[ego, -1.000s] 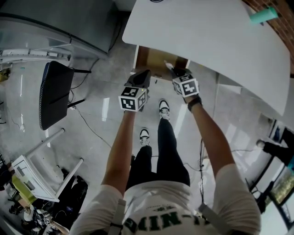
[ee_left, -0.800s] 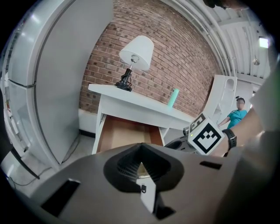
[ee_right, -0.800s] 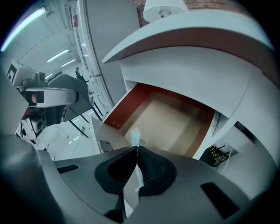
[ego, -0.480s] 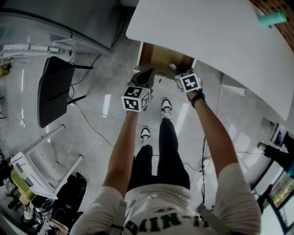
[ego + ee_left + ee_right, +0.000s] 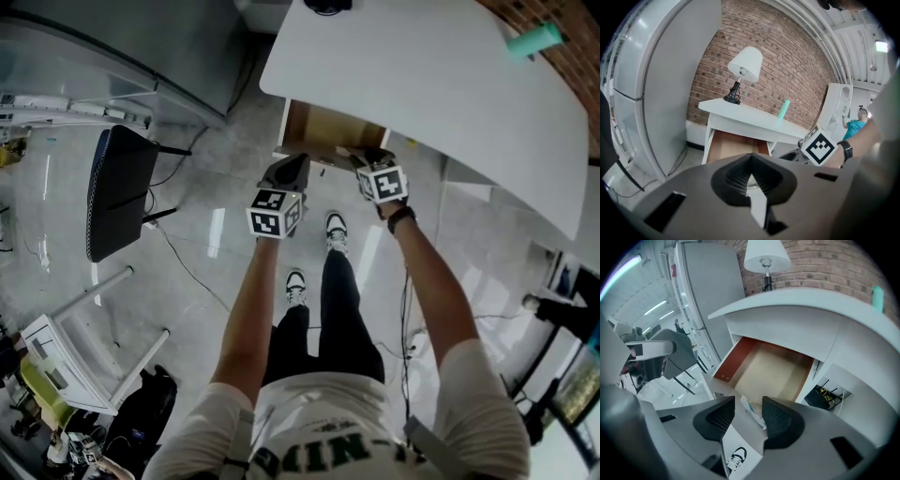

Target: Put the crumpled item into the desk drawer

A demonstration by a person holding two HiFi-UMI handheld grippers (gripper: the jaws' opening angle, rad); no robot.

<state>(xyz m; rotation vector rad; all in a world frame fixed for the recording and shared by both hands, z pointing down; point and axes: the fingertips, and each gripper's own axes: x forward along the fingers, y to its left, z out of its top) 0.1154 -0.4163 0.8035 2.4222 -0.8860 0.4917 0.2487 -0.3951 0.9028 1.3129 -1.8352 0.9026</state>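
The white desk [image 5: 431,84] has its wooden drawer [image 5: 328,131] pulled out. My right gripper [image 5: 361,157] hangs over the drawer's front right corner. In the right gripper view its jaws [image 5: 747,404] are opening. The crumpled item [image 5: 752,411], white paper with teal print, lies loose between the dark pads [image 5: 780,420], which do not press on it, above the bare drawer floor [image 5: 773,371]. My left gripper [image 5: 292,164] hovers just left of it in front of the drawer, jaws shut [image 5: 751,157] and holding nothing. The drawer [image 5: 736,147] shows beyond them.
A lamp [image 5: 744,70] and a teal bottle [image 5: 536,39] stand on the desk. A black chair [image 5: 117,192] is on the floor to the left, a grey cabinet [image 5: 141,47] at the back left, a white rack [image 5: 66,361] lower left. The person's shoes [image 5: 335,228] are under the grippers.
Both grippers stay at the drawer's front with little shift. The white bit that showed at the right gripper's tip a second ago is hard to make out from the head now.
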